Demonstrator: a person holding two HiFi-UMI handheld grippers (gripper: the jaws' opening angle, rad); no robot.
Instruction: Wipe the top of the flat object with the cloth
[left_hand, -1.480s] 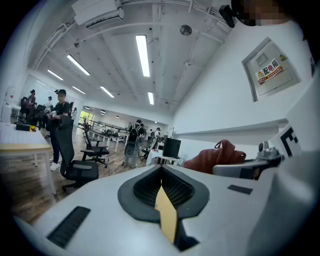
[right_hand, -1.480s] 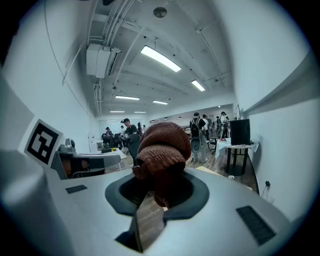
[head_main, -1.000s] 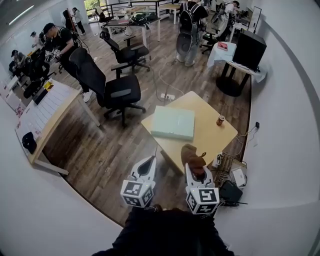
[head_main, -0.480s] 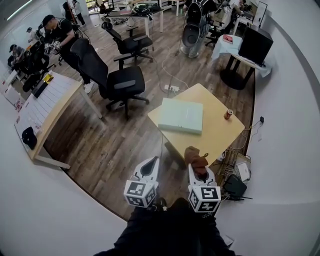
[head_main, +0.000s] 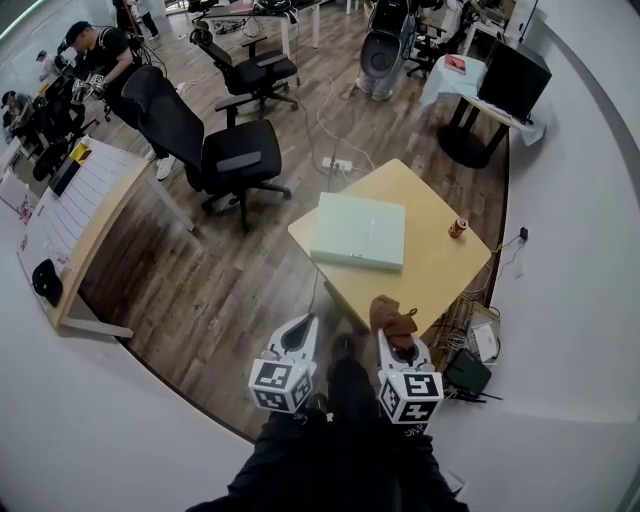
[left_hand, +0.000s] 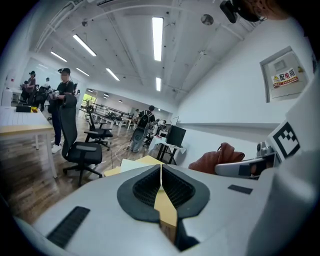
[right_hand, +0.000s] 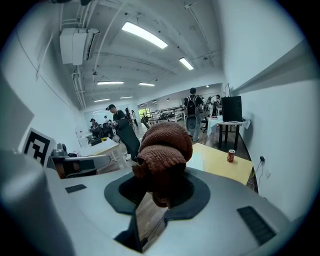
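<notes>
A pale green flat box (head_main: 359, 230) lies on a light wooden table (head_main: 440, 270) ahead of me. My right gripper (head_main: 392, 330) is shut on a bunched brown knitted cloth (head_main: 393, 318) at the table's near edge, short of the box. In the right gripper view the cloth (right_hand: 165, 155) fills the jaws and hides most of the box. My left gripper (head_main: 300, 330) is shut with nothing in it, held over the floor left of the table. In the left gripper view its jaws (left_hand: 161, 172) meet, with the table (left_hand: 142, 162) beyond.
A small orange can (head_main: 457, 228) stands at the table's right side. A black office chair (head_main: 225, 160) is left of the table. Cables and a power strip (head_main: 475, 345) lie on the floor by the wall at right. Several people work at desks farther back.
I have stepped closer to the table. Both grippers keep their hold and stance; the table and box now sit nearer and more central in the head view.
</notes>
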